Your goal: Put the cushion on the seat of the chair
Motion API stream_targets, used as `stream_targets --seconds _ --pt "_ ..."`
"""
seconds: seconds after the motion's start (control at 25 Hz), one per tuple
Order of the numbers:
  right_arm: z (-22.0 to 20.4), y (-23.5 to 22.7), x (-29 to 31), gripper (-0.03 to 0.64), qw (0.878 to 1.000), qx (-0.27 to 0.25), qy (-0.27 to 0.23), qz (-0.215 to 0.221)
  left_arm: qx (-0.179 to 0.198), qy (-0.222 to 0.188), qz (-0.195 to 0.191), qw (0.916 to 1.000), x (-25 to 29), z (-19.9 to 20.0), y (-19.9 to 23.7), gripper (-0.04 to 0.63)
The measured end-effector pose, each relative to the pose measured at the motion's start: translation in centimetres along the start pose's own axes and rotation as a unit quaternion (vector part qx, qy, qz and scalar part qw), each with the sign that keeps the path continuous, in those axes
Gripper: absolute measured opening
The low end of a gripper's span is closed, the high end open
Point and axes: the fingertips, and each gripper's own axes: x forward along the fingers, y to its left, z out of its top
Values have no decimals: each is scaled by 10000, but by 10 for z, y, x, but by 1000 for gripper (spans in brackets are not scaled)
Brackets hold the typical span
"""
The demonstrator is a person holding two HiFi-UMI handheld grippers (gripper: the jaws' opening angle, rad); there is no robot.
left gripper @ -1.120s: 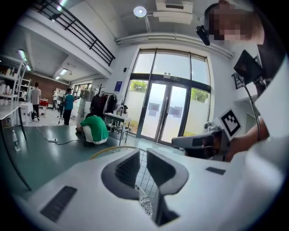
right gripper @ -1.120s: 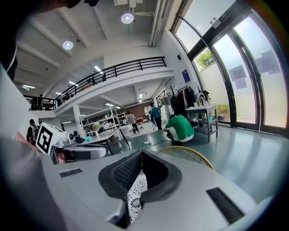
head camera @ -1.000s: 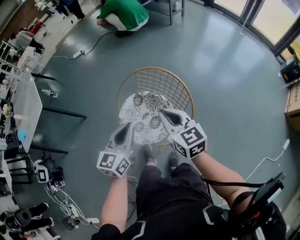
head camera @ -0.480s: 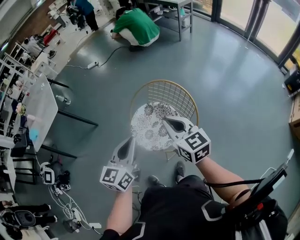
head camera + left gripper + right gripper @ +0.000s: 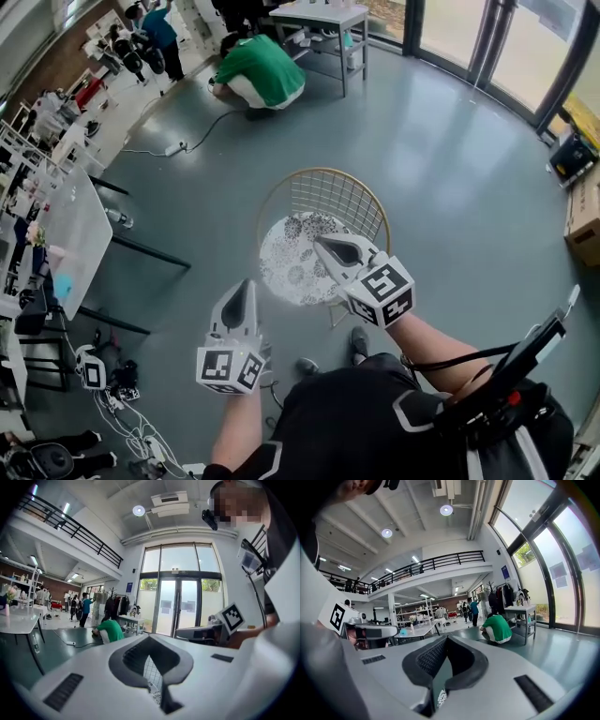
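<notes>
Chair [image 5: 323,192]: gold wire back and a round seat, standing on the grey floor [image 5: 450,141] just ahead of the person's feet.
Cushion [image 5: 289,258]: round and white with a dark flower print. It lies flat on the chair's seat and covers it, with its far edge against the wire back.
Box [image 5: 585,202]: cardboard, well to the right of the chair by the window wall. Its contents cannot be told.
Left gripper [image 5: 246,284]: jaws closed together with nothing held. It is in front of the chair at its near left, tips just short of the cushion's near edge and clear of it. Its own view looks about level across the room, with a strip of wire back and flower print showing low in the slit between the pads.
Right gripper [image 5: 320,243]: jaws drawn to a point, only a thin slit between the pads, and nothing gripped. In the head view its tips lie over the cushion's right part. Its own view looks out over the room, with a scrap of the print far down in the slit, so the pads do not press on the cushion.
Person in green [image 5: 258,80]: crouched on the floor well beyond the chair.
Grey table [image 5: 319,17]: just beyond that person, by the glass doors.
White table [image 5: 66,220]: well to the left of the chair.
Cables [image 5: 122,394]: on the floor to the near left of the chair.
</notes>
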Motion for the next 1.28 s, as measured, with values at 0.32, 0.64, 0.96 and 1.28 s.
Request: stream_targets --seconds 0.32,0.64,0.96,1.28 --pt "24 32 -10 9 9993 -327 -134 -142 195 21 255 9995 -29 20 16 9" --pt "36 29 -16 9 9992 -129 -102 -368 -74 -56 242 9997 -36 36 22 9" --pt "27 53 -10 9 9984 -266 -139 -485 -79 -158 247 9995 -60 25 39 9" --pt "16 20 9 9 9987 -202 -154 -442 -33 -110 313 9994 -24 11 45 9"
